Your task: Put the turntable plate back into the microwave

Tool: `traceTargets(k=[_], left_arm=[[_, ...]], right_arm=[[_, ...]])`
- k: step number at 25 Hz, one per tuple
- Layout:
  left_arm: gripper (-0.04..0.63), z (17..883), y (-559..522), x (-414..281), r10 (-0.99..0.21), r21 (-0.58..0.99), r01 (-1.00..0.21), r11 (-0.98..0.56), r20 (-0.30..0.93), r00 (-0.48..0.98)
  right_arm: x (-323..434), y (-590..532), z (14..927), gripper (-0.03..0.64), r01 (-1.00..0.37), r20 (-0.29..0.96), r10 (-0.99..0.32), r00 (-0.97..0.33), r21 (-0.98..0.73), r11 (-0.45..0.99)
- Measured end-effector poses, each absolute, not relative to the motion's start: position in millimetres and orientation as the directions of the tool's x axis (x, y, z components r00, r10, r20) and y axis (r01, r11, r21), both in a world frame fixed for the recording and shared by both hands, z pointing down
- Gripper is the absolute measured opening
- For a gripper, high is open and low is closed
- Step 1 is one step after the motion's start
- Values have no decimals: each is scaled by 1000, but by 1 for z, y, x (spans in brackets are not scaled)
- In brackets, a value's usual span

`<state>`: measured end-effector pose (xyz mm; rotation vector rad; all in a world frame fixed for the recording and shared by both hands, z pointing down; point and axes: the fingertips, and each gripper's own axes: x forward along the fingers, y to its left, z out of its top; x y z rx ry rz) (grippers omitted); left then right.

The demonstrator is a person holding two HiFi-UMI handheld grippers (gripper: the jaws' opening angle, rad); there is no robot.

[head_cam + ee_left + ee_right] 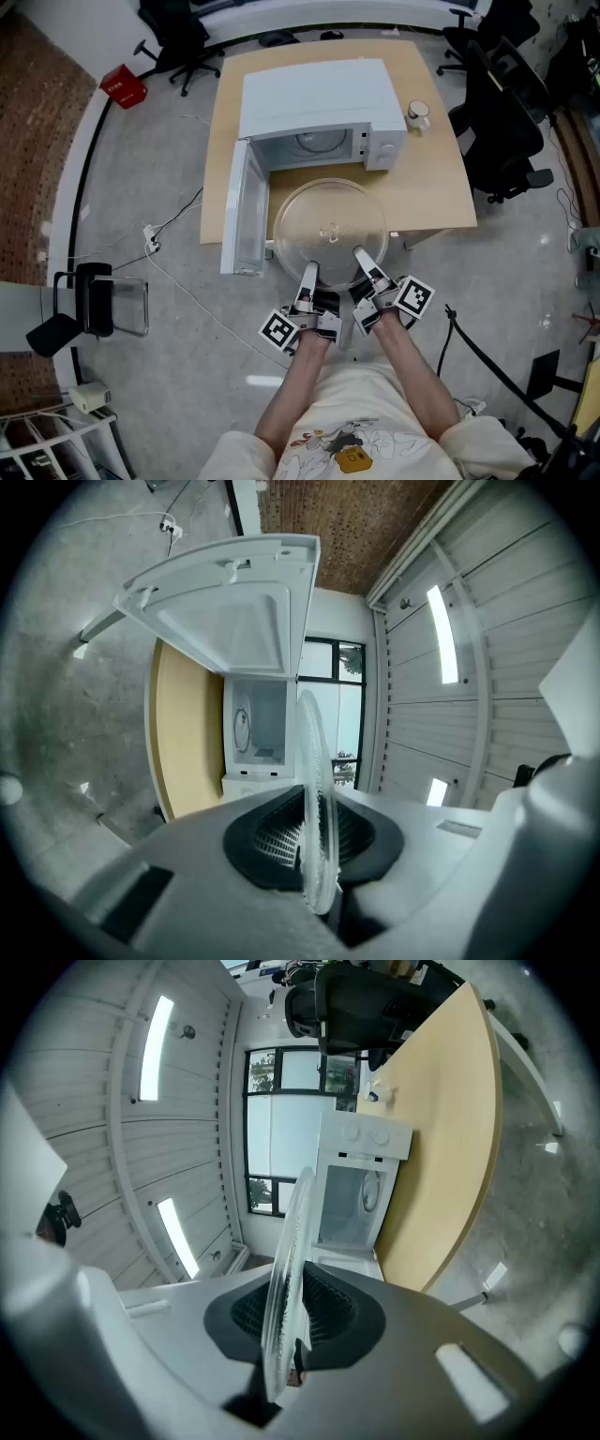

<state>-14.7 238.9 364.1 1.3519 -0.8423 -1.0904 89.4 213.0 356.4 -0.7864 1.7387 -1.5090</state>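
A clear glass turntable plate hangs level in front of the white microwave, whose door swings open to the left. My left gripper is shut on the plate's near rim at the left, my right gripper on the near rim at the right. In the left gripper view the plate stands edge-on between the black pads, with the microwave cavity beyond. In the right gripper view the plate is likewise pinched edge-on, the microwave ahead.
The microwave stands on a light wooden table with a white mug to its right. Black office chairs are at the right, a red box and cables lie on the grey floor at the left.
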Motion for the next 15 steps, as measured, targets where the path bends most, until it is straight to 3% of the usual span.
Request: traceTargets(k=[15], left_arm=[[34,354,262,-25,-929,986,133,-103,-143,341]], right_arm=[[79,240,344,46,-31,-124,-820,-558,-985,170]])
